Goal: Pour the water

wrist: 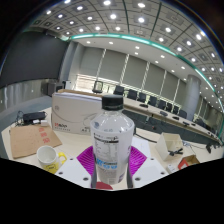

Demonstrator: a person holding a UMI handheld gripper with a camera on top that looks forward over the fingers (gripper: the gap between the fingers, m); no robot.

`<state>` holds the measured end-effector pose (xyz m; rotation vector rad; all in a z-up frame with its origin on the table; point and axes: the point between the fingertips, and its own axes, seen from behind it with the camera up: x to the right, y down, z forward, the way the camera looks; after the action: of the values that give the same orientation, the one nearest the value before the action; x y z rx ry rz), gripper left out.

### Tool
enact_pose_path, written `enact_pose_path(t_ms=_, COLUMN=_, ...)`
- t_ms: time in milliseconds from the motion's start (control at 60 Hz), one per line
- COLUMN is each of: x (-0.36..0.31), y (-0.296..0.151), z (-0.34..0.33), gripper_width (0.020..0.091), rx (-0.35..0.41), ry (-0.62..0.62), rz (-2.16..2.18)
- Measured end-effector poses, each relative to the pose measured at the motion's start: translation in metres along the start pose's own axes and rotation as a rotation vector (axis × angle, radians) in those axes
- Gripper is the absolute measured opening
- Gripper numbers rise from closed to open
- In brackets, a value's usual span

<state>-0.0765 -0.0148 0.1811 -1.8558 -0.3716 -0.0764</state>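
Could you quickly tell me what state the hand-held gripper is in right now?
Hand-held gripper: closed on the clear water bottle, with a pink pad pressing against each of its sides.

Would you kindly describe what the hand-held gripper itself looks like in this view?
Little of the hand-held gripper shows: only the magenta pads on its two fingers' inner faces, textured with a fine grid pattern, visible either side of the clear bottle. No cables, markings, sleeve or hand can be seen.

A clear plastic bottle (pixel 111 140) stands upright in the lower middle of the frame. A yellow cup (pixel 50 157) sits at lower left.
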Motion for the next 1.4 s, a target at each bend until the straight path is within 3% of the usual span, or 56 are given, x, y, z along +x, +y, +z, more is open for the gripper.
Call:
enact_pose_path(t_ms=383, x=-0.018, y=0.123, z=0.037, gripper_width=0.0415, rx=-0.083, ry=-0.121, rz=0.247)
enact_pose_path(t_ms=417, x=-0.017, y=0.119, z=0.036, gripper_width=0.0414, rx=-0.044, ry=-0.121, rz=0.256)
enact_pose_path(t_ms=567, x=-0.017, y=0.12, z=0.033, gripper_width=0.0424, rx=-0.022, ry=-0.107, rz=0.235)
enact_pose_path(t_ms=733, x=-0.018, y=0.123, z=0.031, gripper_width=0.0566, rx=-0.026, ry=-0.1, rz=0.226)
enact_pose_path(t_ms=767, x=-0.019, y=0.131, z=0.03, gripper_width=0.0653, rx=-0.06, ry=-0.102, rz=0.231)
enact_pose_path(t_ms=817, x=-0.023, y=0.137, z=0.027, gripper_width=0.0876, rx=-0.112, ry=-0.11, rz=0.243)
enact_pose_path(t_ms=850, x=-0.024, y=0.141, z=0.023, gripper_width=0.0833, rx=-0.149, ry=-0.11, rz=0.249)
enact_pose_path(t_ms=917, x=-0.017, y=0.141, z=0.008, gripper_width=0.0868, rx=-0.208, ry=-0.082, rz=0.267)
enact_pose_path(t_ms=1133, x=-0.024, y=0.095, z=-0.094, gripper_width=0.0859, rx=-0.331, ry=0.028, rz=0.296)
enact_pose_path(t_ms=1400, x=-0.066, y=0.036, z=-0.231, gripper_width=0.0859, rx=-0.366, ry=0.121, rz=0.278)
